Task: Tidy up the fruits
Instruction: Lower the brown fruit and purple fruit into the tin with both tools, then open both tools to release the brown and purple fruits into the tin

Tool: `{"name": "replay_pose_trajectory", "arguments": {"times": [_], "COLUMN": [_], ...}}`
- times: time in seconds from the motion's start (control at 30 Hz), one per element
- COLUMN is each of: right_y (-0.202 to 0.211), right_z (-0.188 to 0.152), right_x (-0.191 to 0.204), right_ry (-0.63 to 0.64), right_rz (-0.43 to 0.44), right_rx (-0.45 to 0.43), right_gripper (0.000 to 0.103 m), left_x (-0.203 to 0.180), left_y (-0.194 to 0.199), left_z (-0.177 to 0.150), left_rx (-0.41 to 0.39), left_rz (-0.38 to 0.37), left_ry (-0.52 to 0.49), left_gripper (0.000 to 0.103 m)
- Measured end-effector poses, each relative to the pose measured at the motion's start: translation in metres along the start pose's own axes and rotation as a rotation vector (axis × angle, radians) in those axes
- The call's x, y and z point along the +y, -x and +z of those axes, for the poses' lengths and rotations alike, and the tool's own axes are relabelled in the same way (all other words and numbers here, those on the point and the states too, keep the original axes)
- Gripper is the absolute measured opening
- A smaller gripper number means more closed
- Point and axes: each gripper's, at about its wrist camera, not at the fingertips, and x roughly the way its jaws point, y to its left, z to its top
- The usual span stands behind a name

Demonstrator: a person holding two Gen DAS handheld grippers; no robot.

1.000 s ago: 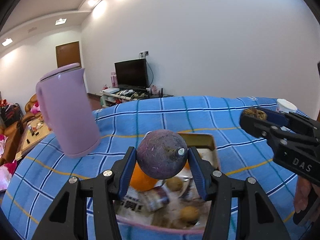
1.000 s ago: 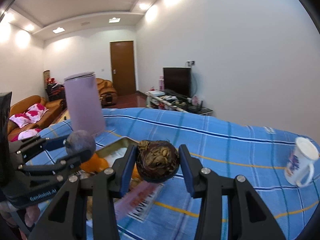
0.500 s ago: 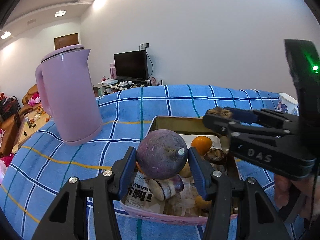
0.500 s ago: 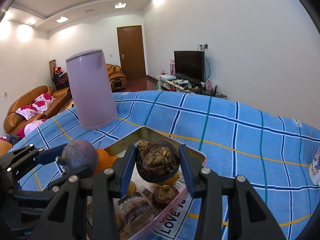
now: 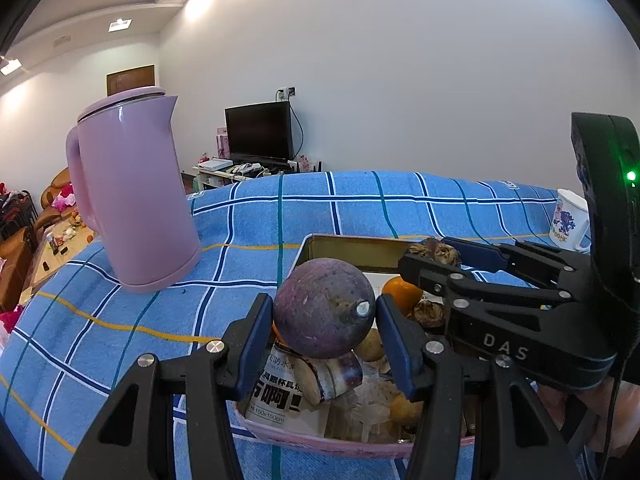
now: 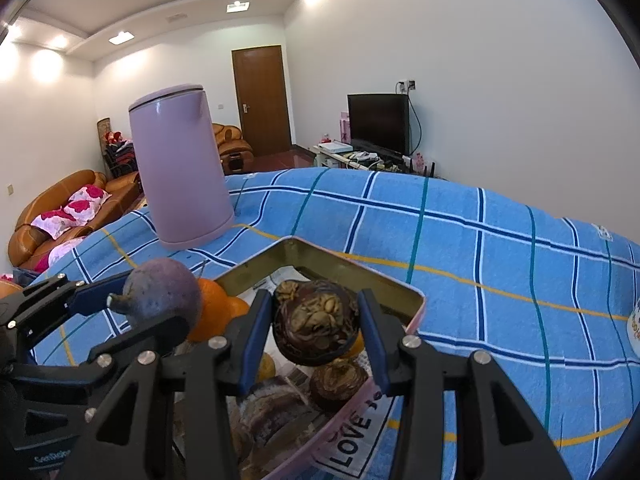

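"DAS" is printed on the right tongs (image 5: 430, 256). "LOVE" is printed on the paper (image 6: 352, 436) below them.

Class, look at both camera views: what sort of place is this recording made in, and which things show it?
Most likely a home living room: a television on a low stand, a brown sofa with pink cushions, and a table under a blue checked cloth bearing a pink kettle.
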Motion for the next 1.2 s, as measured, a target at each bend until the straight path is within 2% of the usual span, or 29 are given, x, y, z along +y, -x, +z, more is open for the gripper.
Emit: {"name": "replay_pose_trajectory", "arguments": {"times": [0.7,0.9,1.2], "right_y": [0.009,0.009,0.012], "right_z": [-0.013,-0.016,-0.019], "right_x": [0.005,0.009,0.017], "right_ry": [0.012,0.036,0.07], "right_rz": [0.048,0.061,0.069], "right_rx": [0.011,0.02,0.022], "right_gripper": [0.047,0.047,0.047], "left_x": [0.002,0.015,0.021], "left_y": [-0.003,-0.007,-0.011], "left_z": [-0.011,-0.015,-0.016], "left_rx": [-0.006,0.024,0.039], "left_rz": [-0.014,-0.044,-0.022], "left_ry": [-0.004,0.058,0.086], "left_gripper": [0.055,0.055,0.055]}}
